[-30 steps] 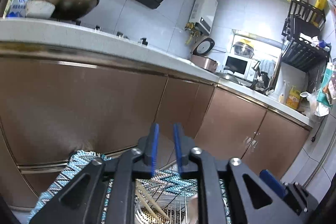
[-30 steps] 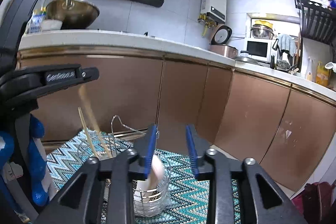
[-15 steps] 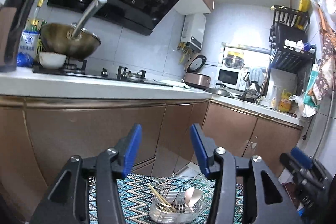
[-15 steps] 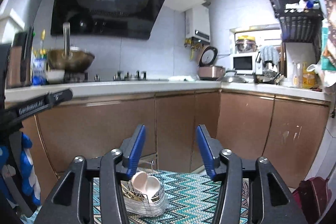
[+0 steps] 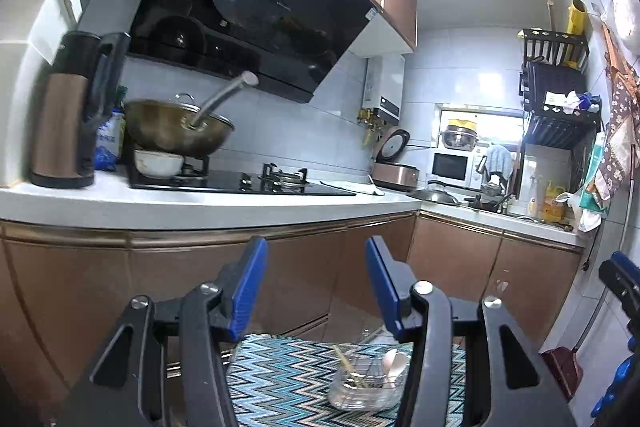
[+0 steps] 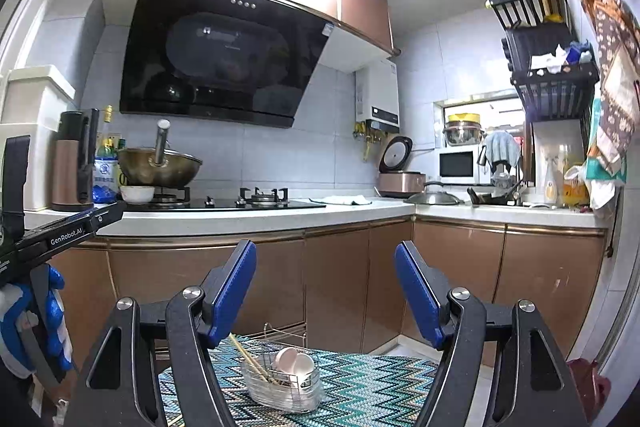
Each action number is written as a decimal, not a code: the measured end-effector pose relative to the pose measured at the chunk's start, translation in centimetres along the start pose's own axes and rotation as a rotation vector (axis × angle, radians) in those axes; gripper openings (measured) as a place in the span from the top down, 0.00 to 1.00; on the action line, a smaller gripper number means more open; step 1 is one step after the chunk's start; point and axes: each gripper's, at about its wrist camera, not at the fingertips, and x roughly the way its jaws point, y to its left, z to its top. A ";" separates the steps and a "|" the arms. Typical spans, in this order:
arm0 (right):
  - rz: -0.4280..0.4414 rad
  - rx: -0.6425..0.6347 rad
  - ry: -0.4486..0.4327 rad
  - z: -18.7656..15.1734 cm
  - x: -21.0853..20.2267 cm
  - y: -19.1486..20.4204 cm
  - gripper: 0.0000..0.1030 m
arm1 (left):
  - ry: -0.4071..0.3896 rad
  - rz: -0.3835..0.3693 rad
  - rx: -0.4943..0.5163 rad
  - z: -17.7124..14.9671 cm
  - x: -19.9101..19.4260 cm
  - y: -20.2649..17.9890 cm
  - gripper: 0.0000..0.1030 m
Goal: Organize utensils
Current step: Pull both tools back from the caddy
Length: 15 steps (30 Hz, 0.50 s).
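Observation:
A wire utensil basket (image 6: 282, 385) on a clear tray stands on a zigzag-patterned mat (image 6: 360, 383). It holds wooden chopsticks (image 6: 250, 359) on its left side and two white spoons (image 6: 294, 361) on its right. It also shows in the left wrist view (image 5: 366, 385). My left gripper (image 5: 316, 287) is open and empty, raised well above and back from the basket. My right gripper (image 6: 326, 291) is open and empty, also high above it. The left gripper body (image 6: 60, 231) shows at the left of the right wrist view.
A white countertop (image 6: 260, 215) over brown cabinets (image 6: 348, 279) runs behind the mat. On it stand a wok (image 6: 160, 167), a gas hob (image 6: 240, 201), a rice cooker (image 6: 400, 179) and a microwave (image 6: 458, 167). A black rack (image 6: 552, 67) hangs at the right.
Both grippers have opened wide and risen up and back from the basket. The chopsticks and spoons now rest in the basket, which looks smaller and farther below.

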 end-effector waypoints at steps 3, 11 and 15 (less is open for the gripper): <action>0.008 -0.003 0.002 0.3 -1.1 0.4 0.31 | -0.009 0.015 0.011 0.4 -1.5 1.1 0.52; 0.015 -0.001 0.007 0.5 -4.1 1.3 0.31 | 0.010 0.020 0.009 0.9 -4.7 3.9 0.52; 0.015 0.004 -0.002 0.5 -5.6 1.5 0.31 | 0.009 0.029 0.016 1.0 -6.1 4.6 0.52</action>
